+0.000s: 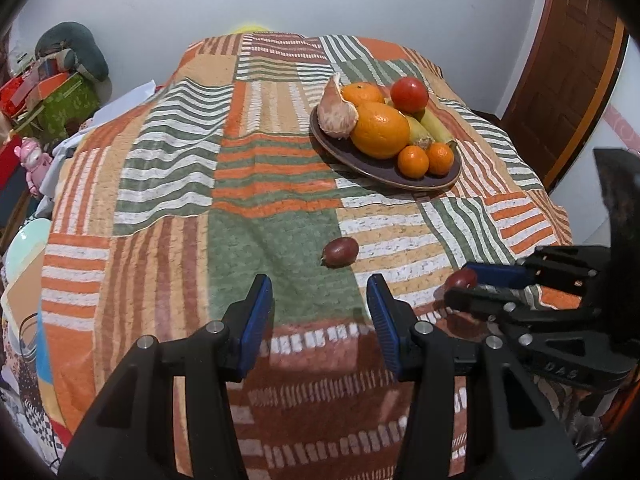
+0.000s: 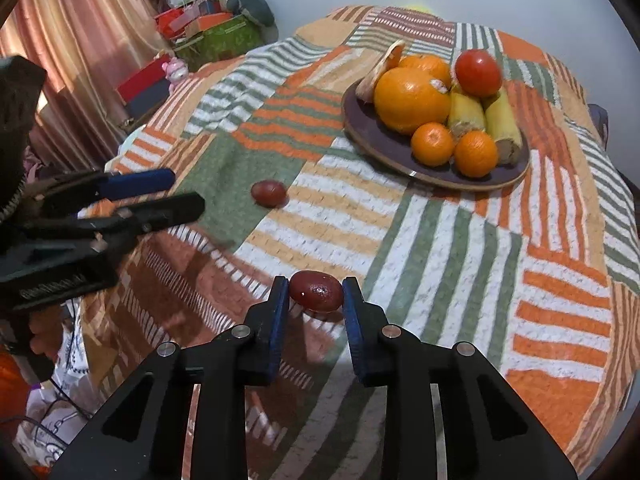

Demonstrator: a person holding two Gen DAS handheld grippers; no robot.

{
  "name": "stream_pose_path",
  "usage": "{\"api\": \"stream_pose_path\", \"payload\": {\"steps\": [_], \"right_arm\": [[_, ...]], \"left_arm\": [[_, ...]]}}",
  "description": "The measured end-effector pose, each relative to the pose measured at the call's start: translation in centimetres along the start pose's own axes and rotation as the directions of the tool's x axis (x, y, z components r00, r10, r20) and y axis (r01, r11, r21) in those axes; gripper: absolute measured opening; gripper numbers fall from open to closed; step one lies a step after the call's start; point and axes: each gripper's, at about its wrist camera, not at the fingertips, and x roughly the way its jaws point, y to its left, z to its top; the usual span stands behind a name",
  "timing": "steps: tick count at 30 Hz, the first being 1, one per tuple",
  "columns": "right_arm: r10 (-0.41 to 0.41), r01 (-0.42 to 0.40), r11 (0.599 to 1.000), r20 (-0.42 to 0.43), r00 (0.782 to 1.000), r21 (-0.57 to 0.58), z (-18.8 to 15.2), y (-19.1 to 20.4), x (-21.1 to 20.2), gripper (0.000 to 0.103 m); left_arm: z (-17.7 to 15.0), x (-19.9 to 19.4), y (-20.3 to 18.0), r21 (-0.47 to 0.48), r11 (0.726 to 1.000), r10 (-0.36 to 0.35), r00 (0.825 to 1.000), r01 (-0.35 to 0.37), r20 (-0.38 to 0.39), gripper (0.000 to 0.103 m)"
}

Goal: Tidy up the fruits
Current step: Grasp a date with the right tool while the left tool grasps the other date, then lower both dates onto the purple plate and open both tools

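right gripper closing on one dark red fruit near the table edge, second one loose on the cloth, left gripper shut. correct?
Not quite: the left gripper is open, its jaws wide apart and empty, as the left wrist view shows. The rest holds: the right gripper brackets one dark red fruit, and the second dark red fruit lies loose on the cloth.

Both wrist views look low across the patchwork tablecloth (image 1: 280,184), sharing the fruit plate (image 2: 372,136).

Pink toy (image 1: 33,160) beside green box (image 2: 218,38).
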Motion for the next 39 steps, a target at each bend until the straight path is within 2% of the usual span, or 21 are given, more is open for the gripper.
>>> {"api": "stream_pose_path", "payload": {"steps": [11, 16, 18, 20, 29, 39], "right_arm": [[-0.042, 0.038, 0.997, 0.053, 0.998, 0.067, 1.2, -3.3, -0.9, 0.025], [-0.043, 0.038, 0.995, 0.05, 0.998, 0.09, 1.3, -4.1, -0.5, 0.025], [-0.045, 0.041, 0.995, 0.05, 0.998, 0.093, 1.4, -4.3, -0.4, 0.025], [-0.048, 0.043, 0.994, 0.053, 0.997, 0.096, 1.4, -4.5, -0.4, 0.025], [-0.075, 0.063, 0.991, 0.097, 0.992, 0.116, 2.1, -5.4, -1.8, 0.025], [-0.117, 0.096, 0.988, 0.177, 0.977, 0.121, 4.2, -6.7, -3.8, 0.025]], "left_arm": [[1.4, 4.8, -0.8, 0.016, 0.999, -0.029, 0.998, 0.03, -0.061, 0.048], [1.8, 6.0, -0.8, 0.018, 0.999, -0.029, 0.998, 0.03, -0.062, 0.04], [1.9, 6.1, -0.8, 0.027, 0.999, -0.024, 0.998, 0.025, -0.058, 0.028], [1.8, 6.0, -0.9, 0.033, 0.999, -0.035, 0.998, 0.037, -0.059, 0.026], [2.4, 4.5, -1.3, 0.037, 0.998, -0.052, 0.998, 0.053, -0.031, 0.025], [6.2, 2.5, -3.1, 0.058, 0.995, -0.088, 0.994, 0.085, 0.064, 0.025]]}}
